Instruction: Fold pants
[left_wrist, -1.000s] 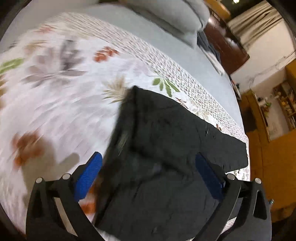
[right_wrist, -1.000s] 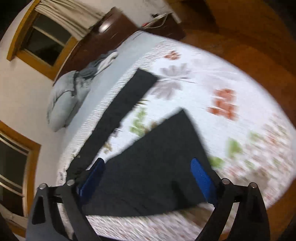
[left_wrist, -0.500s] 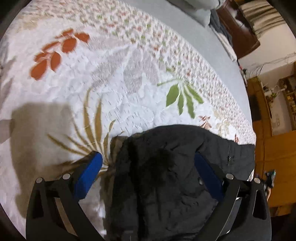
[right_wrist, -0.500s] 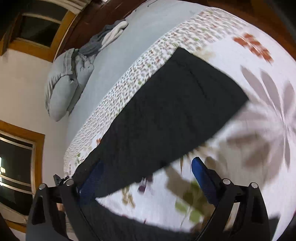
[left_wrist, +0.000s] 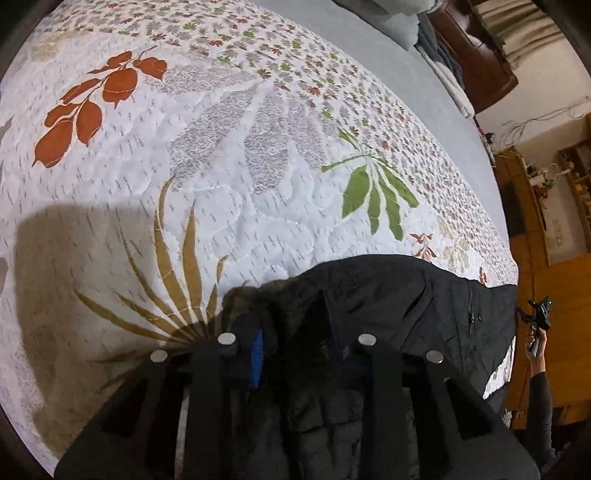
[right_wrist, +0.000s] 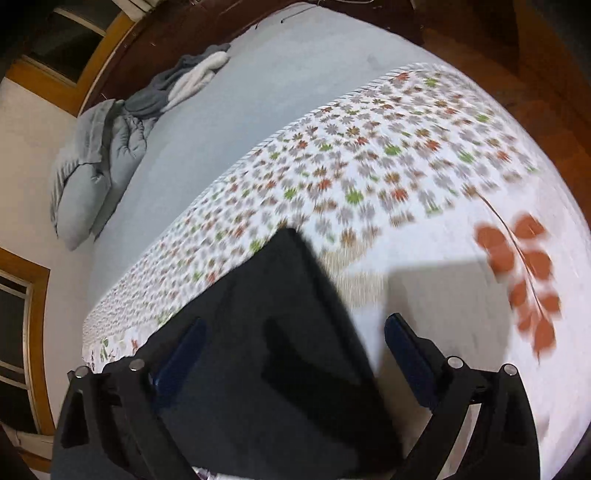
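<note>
Black pants (left_wrist: 388, 295) lie on a white quilt with a leaf print (left_wrist: 240, 166). In the left wrist view my left gripper (left_wrist: 298, 352) is down on their near edge. Its jaws are closing, and dark fabric is bunched between the blue pads (left_wrist: 256, 354). The right wrist view is motion-blurred. There my right gripper (right_wrist: 293, 350) hangs open over the squared end of a flat pants leg (right_wrist: 277, 314). The cloth lies between and below its fingers, with the pads apart from it.
Grey sheet (right_wrist: 221, 122) covers the bed beyond the quilt, with a grey pillow (right_wrist: 88, 173) and crumpled clothes (right_wrist: 184, 77) at its head. Wooden floor (left_wrist: 561, 295) lies past the bed's edge. There a hand in a dark sleeve (left_wrist: 537, 369) holds a dark device.
My left gripper came down onto the pants' edge and its jaws went from wide open to closed on fabric. My right gripper swept across the bed to the leg's end, staying open.
</note>
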